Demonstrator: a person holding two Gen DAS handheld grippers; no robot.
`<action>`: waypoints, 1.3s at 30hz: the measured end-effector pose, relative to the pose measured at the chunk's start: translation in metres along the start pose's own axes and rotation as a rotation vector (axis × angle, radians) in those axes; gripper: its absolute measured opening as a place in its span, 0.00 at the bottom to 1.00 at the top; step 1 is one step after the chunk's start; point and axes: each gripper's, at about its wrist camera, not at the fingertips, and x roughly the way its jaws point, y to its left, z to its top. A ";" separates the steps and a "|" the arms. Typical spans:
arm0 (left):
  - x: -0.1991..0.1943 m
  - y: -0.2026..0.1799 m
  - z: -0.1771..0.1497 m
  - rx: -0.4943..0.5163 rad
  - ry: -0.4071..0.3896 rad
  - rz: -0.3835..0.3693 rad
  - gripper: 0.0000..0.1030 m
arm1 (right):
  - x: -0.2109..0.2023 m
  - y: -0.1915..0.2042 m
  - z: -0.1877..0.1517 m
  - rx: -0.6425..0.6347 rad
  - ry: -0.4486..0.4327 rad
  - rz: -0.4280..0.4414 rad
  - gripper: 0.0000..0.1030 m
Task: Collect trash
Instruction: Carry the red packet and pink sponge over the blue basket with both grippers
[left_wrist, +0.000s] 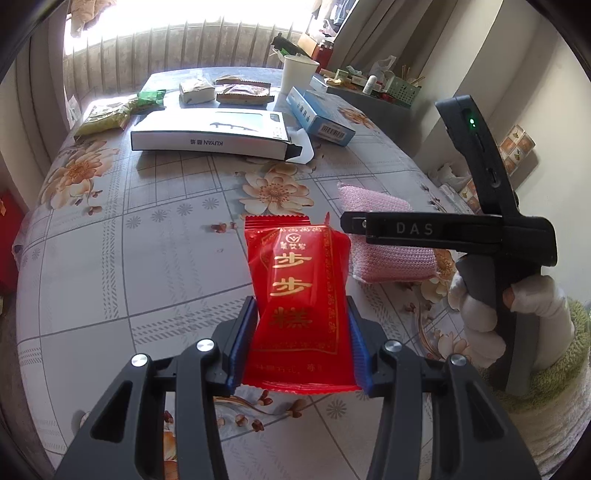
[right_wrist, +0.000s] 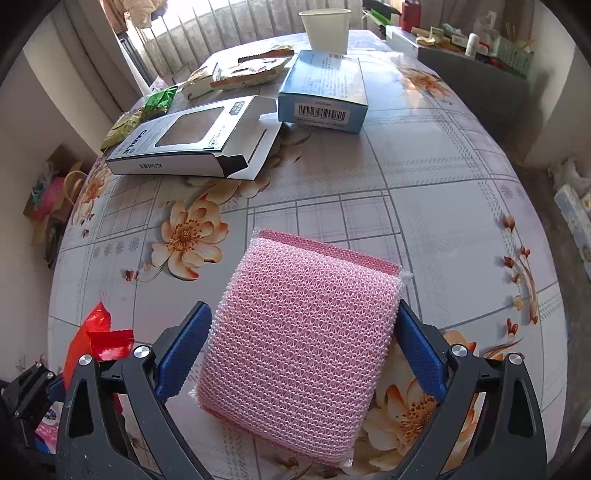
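Red, pink and floral grey

Shiny red foil snack packet (left_wrist: 299, 295) with gold lettering; pink mesh-knit scouring pad (right_wrist: 299, 332); pale grey checked tabletop (right_wrist: 424, 221) printed with peach flowers.

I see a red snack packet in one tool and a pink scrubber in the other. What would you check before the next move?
1. Left tool grips the red snack packet: ok, both pads press its sides.
2. Packet clear of the table: ok, it appears lifted.
3. Right tool grips the pink scrubber: cannot tell; the right pad touches it, a gap shows at the left pad.
4. Scrubber lifted off the table: cannot tell.
5. A bin to drop trash into: cannot tell, none in view.
6. Trash left over: not ok; the cable box, blue box and paper cup remain.
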 end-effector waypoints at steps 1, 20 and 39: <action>-0.003 0.000 0.000 -0.001 -0.006 0.003 0.44 | -0.002 0.000 -0.002 -0.010 -0.004 0.001 0.82; -0.035 -0.103 0.023 0.154 -0.056 -0.133 0.44 | -0.129 -0.118 -0.076 0.279 -0.224 0.255 0.79; 0.120 -0.391 0.070 0.352 0.386 -0.422 0.44 | -0.189 -0.396 -0.258 0.983 -0.445 0.099 0.79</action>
